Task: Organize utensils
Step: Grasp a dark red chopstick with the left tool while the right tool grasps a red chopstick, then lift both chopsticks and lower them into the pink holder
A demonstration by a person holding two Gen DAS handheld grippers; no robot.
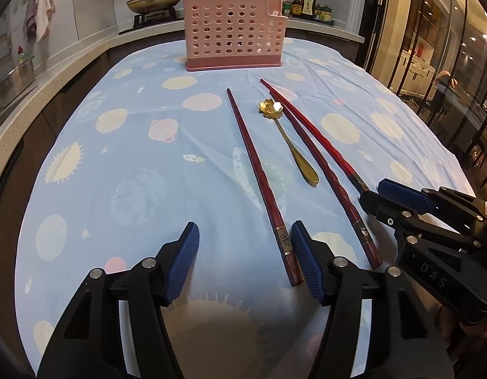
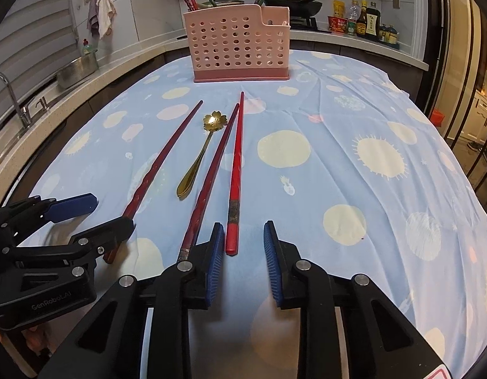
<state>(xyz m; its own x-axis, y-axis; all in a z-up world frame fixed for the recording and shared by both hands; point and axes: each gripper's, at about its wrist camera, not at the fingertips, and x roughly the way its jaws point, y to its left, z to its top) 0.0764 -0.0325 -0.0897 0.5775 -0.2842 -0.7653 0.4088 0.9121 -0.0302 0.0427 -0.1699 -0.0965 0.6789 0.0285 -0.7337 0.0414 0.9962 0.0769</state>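
Three chopsticks and a gold flower-bowl spoon (image 2: 199, 154) lie on the cloth-covered surface (image 2: 353, 120), all pointing toward the pink perforated utensil holder (image 2: 238, 45) at the far end, which already has several chopsticks standing in it. The right gripper (image 2: 240, 243) is open and empty, low over the cloth, with the butt of the bright red chopstick (image 2: 236, 170) just ahead between its pads. The left gripper (image 1: 245, 240) is also open and empty; the left dark red chopstick (image 1: 259, 183) ends just beside its right pad. The middle dark red chopstick (image 2: 211, 170) lies close alongside the bright one.

The step in hand looks like picking up the bright red chopstick. To do it well, centre the pads on its thick end, press down to the cloth, and close squarely so the thin stick does not roll or drag its neighbour.
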